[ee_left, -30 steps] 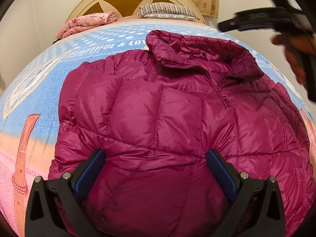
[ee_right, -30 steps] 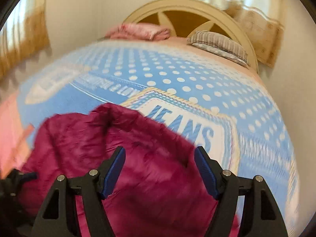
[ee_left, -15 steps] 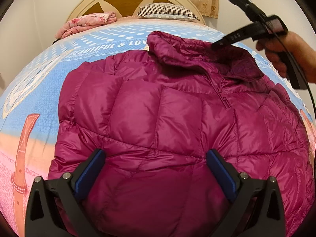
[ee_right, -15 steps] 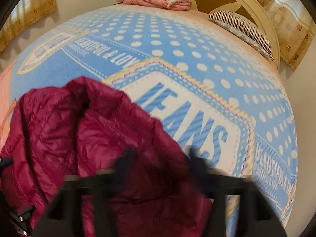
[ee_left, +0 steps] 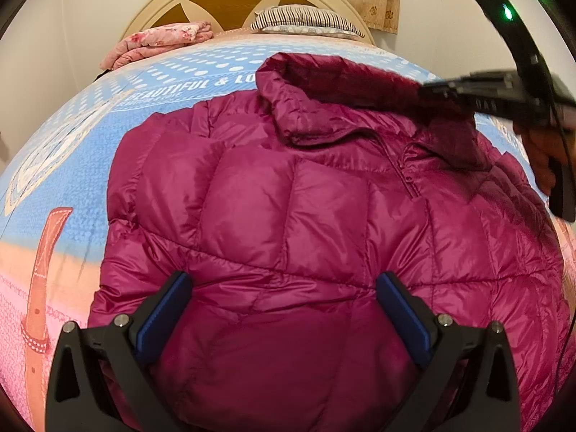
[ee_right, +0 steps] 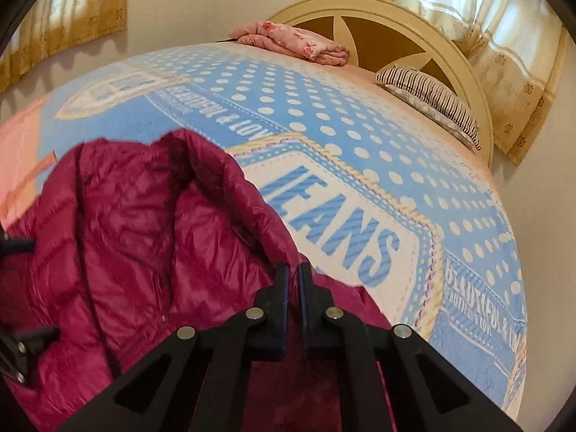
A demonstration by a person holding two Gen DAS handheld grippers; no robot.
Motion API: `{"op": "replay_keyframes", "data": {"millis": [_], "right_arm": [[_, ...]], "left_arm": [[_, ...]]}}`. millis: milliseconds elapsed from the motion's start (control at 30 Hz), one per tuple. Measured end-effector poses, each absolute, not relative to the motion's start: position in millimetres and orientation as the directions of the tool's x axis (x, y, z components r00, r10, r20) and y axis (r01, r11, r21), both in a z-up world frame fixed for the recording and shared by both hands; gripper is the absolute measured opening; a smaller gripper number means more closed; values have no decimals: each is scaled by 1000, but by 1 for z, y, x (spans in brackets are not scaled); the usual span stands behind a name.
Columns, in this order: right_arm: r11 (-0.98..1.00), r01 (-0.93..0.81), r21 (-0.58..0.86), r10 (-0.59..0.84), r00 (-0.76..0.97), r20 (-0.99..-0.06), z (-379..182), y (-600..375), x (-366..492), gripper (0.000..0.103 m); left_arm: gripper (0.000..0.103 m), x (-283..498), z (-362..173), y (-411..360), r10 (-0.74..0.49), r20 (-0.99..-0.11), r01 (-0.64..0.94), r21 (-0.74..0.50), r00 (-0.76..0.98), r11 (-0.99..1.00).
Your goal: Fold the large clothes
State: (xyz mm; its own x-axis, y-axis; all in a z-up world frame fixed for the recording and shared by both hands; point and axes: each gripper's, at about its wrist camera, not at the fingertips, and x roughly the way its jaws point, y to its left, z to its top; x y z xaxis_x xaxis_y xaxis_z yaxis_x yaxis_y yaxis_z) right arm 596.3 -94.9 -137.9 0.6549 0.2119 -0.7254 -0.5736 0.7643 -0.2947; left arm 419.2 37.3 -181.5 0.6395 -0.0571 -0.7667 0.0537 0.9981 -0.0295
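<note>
A magenta quilted puffer jacket lies spread on the bed, collar toward the headboard. My left gripper is open, its blue pads wide apart over the jacket's lower body, holding nothing. My right gripper is shut on the jacket's collar edge, which rises up to the pads. In the left wrist view the right gripper reaches in from the right at the collar.
The bed cover is blue with white dots and "JEANS" lettering, pink toward the foot. A folded pink blanket and a striped pillow lie at the cream headboard. Curtains hang behind.
My right gripper came down to the collar and its jaws went from wide open to shut on the fabric. My left gripper has not moved.
</note>
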Motion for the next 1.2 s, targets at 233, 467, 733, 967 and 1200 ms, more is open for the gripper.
{"op": "replay_keyframes", "data": {"millis": [233,467,733,967,1200], "right_arm": [[741,-573,-351,211,694,-688,-158,-102,578,3],[744,-566,-356,219,709,-670,-172,-101,575,3],[752,-565,-339,237,712,-661,-184,-106,572,3],[757,-570,-319,259,711,-654,-184,-109,572,3],[757,-562,-332,250,719,-648,-175,-107,566,4]], "left_arm": [[103,422,-95,64,-75,-644,22,-90,762,996],[103,541,-50,73,6,-659,-65,-65,752,996],[103,610,-108,61,127,-772,-171,23,623,985],[103,584,-164,67,147,-812,-140,82,565,987],[103,574,-176,72,114,-806,-135,42,581,990]]}}
